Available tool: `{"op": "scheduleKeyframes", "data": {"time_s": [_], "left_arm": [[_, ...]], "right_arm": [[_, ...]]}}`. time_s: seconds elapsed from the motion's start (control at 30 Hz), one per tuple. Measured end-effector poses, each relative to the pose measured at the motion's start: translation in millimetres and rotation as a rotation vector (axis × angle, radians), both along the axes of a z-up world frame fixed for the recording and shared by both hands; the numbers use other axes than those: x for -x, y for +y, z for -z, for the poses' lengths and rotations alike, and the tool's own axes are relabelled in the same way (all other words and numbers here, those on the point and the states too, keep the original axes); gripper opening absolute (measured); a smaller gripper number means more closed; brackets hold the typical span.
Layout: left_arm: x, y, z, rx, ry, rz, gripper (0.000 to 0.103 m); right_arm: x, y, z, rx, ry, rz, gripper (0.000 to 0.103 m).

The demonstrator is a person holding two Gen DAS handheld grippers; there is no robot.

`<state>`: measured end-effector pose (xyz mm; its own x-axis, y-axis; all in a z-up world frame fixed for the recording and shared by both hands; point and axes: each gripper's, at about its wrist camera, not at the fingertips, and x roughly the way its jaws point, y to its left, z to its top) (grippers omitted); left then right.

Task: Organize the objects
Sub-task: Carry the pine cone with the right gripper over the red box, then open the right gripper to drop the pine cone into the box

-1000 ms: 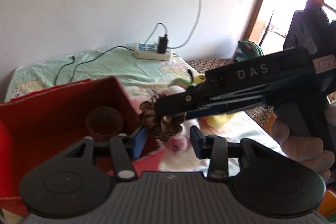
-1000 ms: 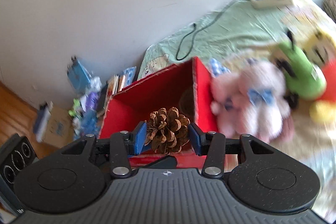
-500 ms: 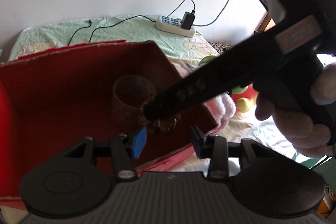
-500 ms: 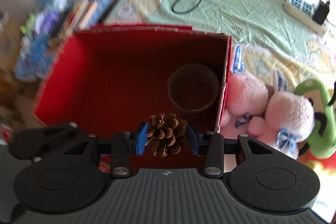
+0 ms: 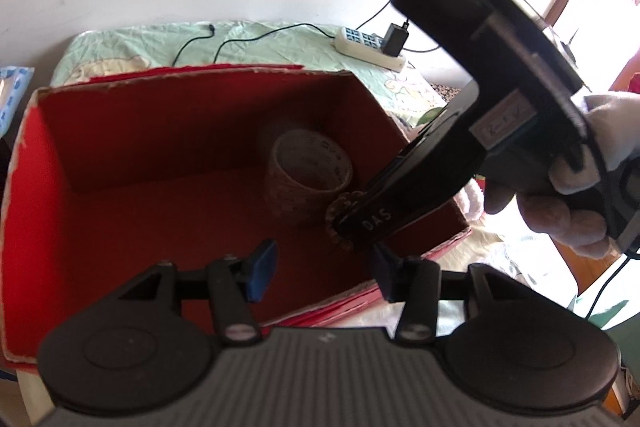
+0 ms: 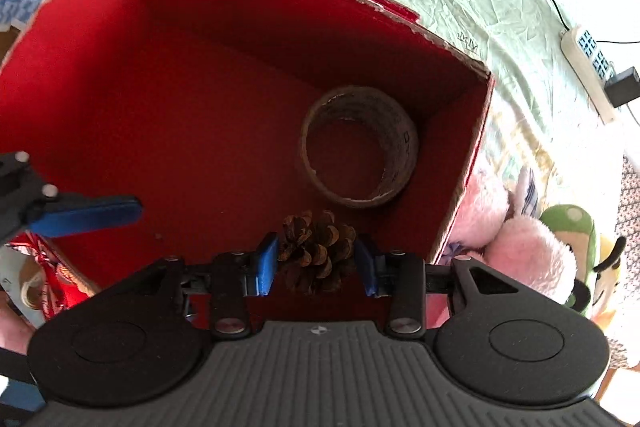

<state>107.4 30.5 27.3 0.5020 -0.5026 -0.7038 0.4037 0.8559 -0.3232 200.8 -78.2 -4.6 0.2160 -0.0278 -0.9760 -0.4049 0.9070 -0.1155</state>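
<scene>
- Pine cone point(image 6: 316, 253): we grip it between the blue fingers of our right tool point(image 6: 316, 263), low inside the red box point(image 6: 180, 39), near its right wall.
- Our left tool point(image 5: 320, 269) hangs wide and empty over the box's near edge.
- A tape roll point(image 6: 358, 147) stands just beyond the cone.
- Pink plush toys point(image 6: 520, 247) lie on the bed right of the box.

Tape roll point(image 6: 358, 151) in box point(image 6: 224, 7), pine cone point(image 6: 316, 251) before it.
</scene>
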Motion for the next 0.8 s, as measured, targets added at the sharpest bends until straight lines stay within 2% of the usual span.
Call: {"op": "scheduleKeyframes", "data": {"time_s": [0.2,0.33,0.53,0.8], "left_arm": [[-3.8,8.9,1.3,0.002,0.008,-0.013,0.051],[-3.4,13.0,1.4,-0.003,0.004,-0.02,0.051],[-5.1,11.4,1.9,-0.032,0.019,-0.041,0.051],[-9.6,1.8,-2.7,-0.113,0.025,-0.098,0.056]], "right_arm": [[-0.9,3.7,7.2,0.021,0.012,-0.016,0.048],[1.7,2.6,8.1,0.026,-0.001,0.016,0.048],[9.1,-8.6,6.0,-0.029,-0.032,0.058,0.047],[21.2,-24.1,-0.3,-0.103,-0.091,0.098,0.047]]}}
